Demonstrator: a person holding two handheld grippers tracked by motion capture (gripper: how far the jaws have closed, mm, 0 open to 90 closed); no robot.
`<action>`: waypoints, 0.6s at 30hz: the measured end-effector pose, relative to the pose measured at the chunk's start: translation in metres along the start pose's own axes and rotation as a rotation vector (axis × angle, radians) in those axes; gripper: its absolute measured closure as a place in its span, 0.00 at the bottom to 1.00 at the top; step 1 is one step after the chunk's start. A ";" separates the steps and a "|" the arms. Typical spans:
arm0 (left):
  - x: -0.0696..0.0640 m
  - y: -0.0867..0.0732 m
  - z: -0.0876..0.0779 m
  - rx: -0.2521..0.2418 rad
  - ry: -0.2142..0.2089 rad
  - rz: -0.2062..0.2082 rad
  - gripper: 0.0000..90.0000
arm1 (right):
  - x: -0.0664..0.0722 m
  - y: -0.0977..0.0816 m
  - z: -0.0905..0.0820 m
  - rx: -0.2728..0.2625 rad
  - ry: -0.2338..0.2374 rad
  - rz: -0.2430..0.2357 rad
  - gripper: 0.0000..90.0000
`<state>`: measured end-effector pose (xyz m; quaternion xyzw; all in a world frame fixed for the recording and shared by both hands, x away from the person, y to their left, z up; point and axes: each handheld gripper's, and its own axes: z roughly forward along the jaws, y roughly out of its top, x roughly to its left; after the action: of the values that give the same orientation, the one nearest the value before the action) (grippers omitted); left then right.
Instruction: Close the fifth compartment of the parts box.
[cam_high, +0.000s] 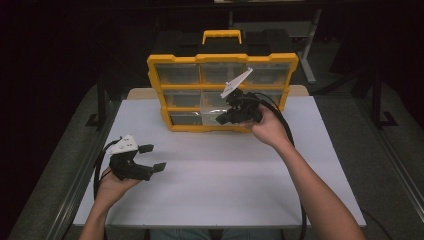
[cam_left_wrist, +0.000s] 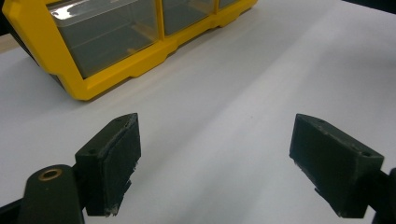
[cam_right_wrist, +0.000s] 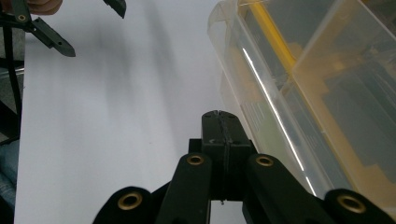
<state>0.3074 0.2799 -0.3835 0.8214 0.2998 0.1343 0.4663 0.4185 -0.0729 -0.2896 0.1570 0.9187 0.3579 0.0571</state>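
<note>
Two grippers: right gripper (cam_right_wrist: 219, 122) jaws pressed together beside clear drawer (cam_right_wrist: 261, 88); left gripper (cam_left_wrist: 215, 163) wide, empty.

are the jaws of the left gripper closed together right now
No, in the left gripper view the two black jaws of the left gripper stand wide apart over the white table, with nothing between them.

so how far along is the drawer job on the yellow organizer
Early. One clear drawer in the yellow organizer already sticks partly out. In hand: the right hand-held gripper, jaws shut, sits at that drawer's front. The left hand-held gripper hovers open over the white table. Left: working the drawer; the other drawers look closed.
</note>
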 end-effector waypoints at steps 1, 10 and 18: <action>0.000 0.000 0.000 0.000 0.001 0.004 0.18 | -0.001 0.000 0.000 -0.004 -0.002 -0.003 0.99; 0.001 0.000 -0.001 0.007 0.002 0.001 0.18 | -0.008 -0.001 0.001 -0.005 -0.008 0.012 0.99; 0.001 0.000 -0.001 -0.001 0.006 0.002 0.18 | -0.012 0.002 0.003 0.003 -0.020 0.011 0.99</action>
<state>0.3074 0.2810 -0.3830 0.8211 0.3002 0.1375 0.4656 0.4305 -0.0738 -0.2903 0.1656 0.9178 0.3552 0.0644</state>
